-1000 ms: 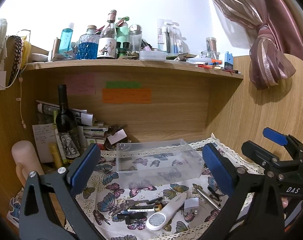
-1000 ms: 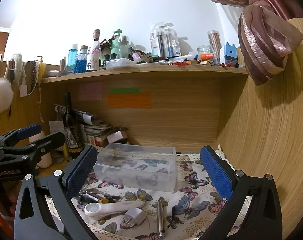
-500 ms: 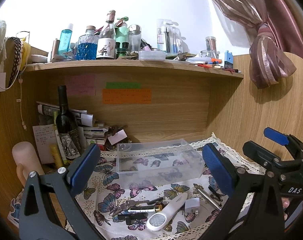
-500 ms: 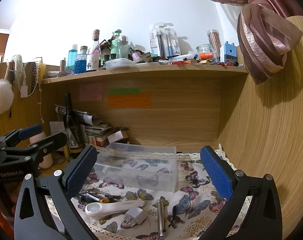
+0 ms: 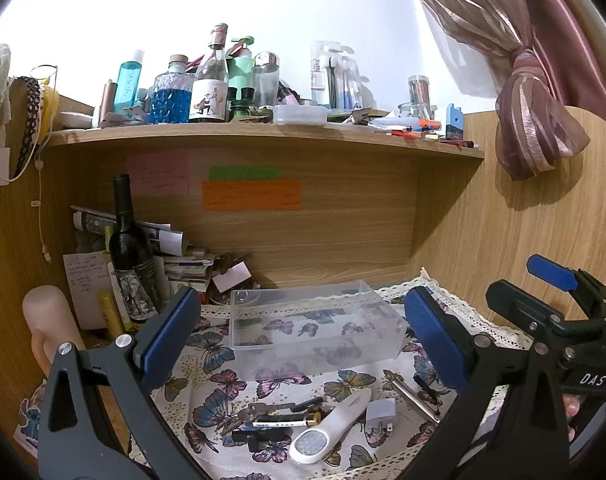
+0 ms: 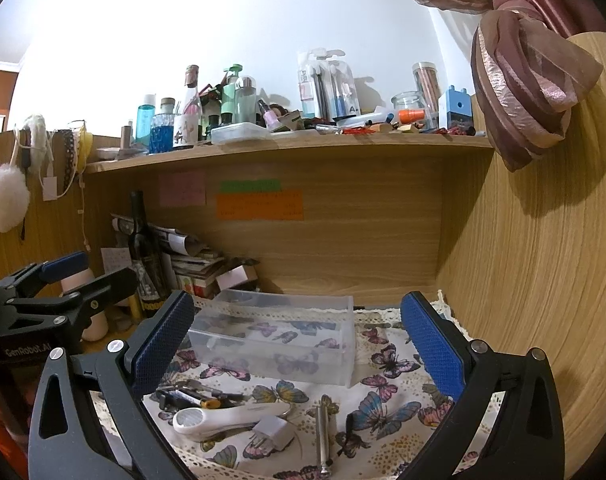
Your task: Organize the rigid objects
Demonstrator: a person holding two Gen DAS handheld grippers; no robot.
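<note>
A clear plastic box (image 5: 311, 326) stands empty on the butterfly cloth (image 5: 219, 344); it also shows in the right wrist view (image 6: 275, 340). In front of it lie a white handheld device (image 5: 331, 426), a white plug adapter (image 5: 381, 414), a metal rod (image 5: 413, 394), a pen (image 5: 283, 422) and keys (image 5: 259, 408). In the right wrist view the device (image 6: 227, 418), adapter (image 6: 273, 432) and rod (image 6: 323, 436) lie near the front edge. My left gripper (image 5: 299, 336) is open and empty above the cloth. My right gripper (image 6: 299, 344) is open and empty; it shows at the right of the left wrist view (image 5: 551, 292).
A dark wine bottle (image 5: 129, 252) stands at the back left beside stacked papers (image 5: 183, 264) and a beige bottle (image 5: 49, 322). The shelf (image 5: 263, 136) above carries several bottles and clutter. Wooden walls close the back and right; a curtain (image 5: 535, 128) hangs at the right.
Both grippers have drifted very slightly; the scene barely shifts. Nothing on the cloth has moved.
</note>
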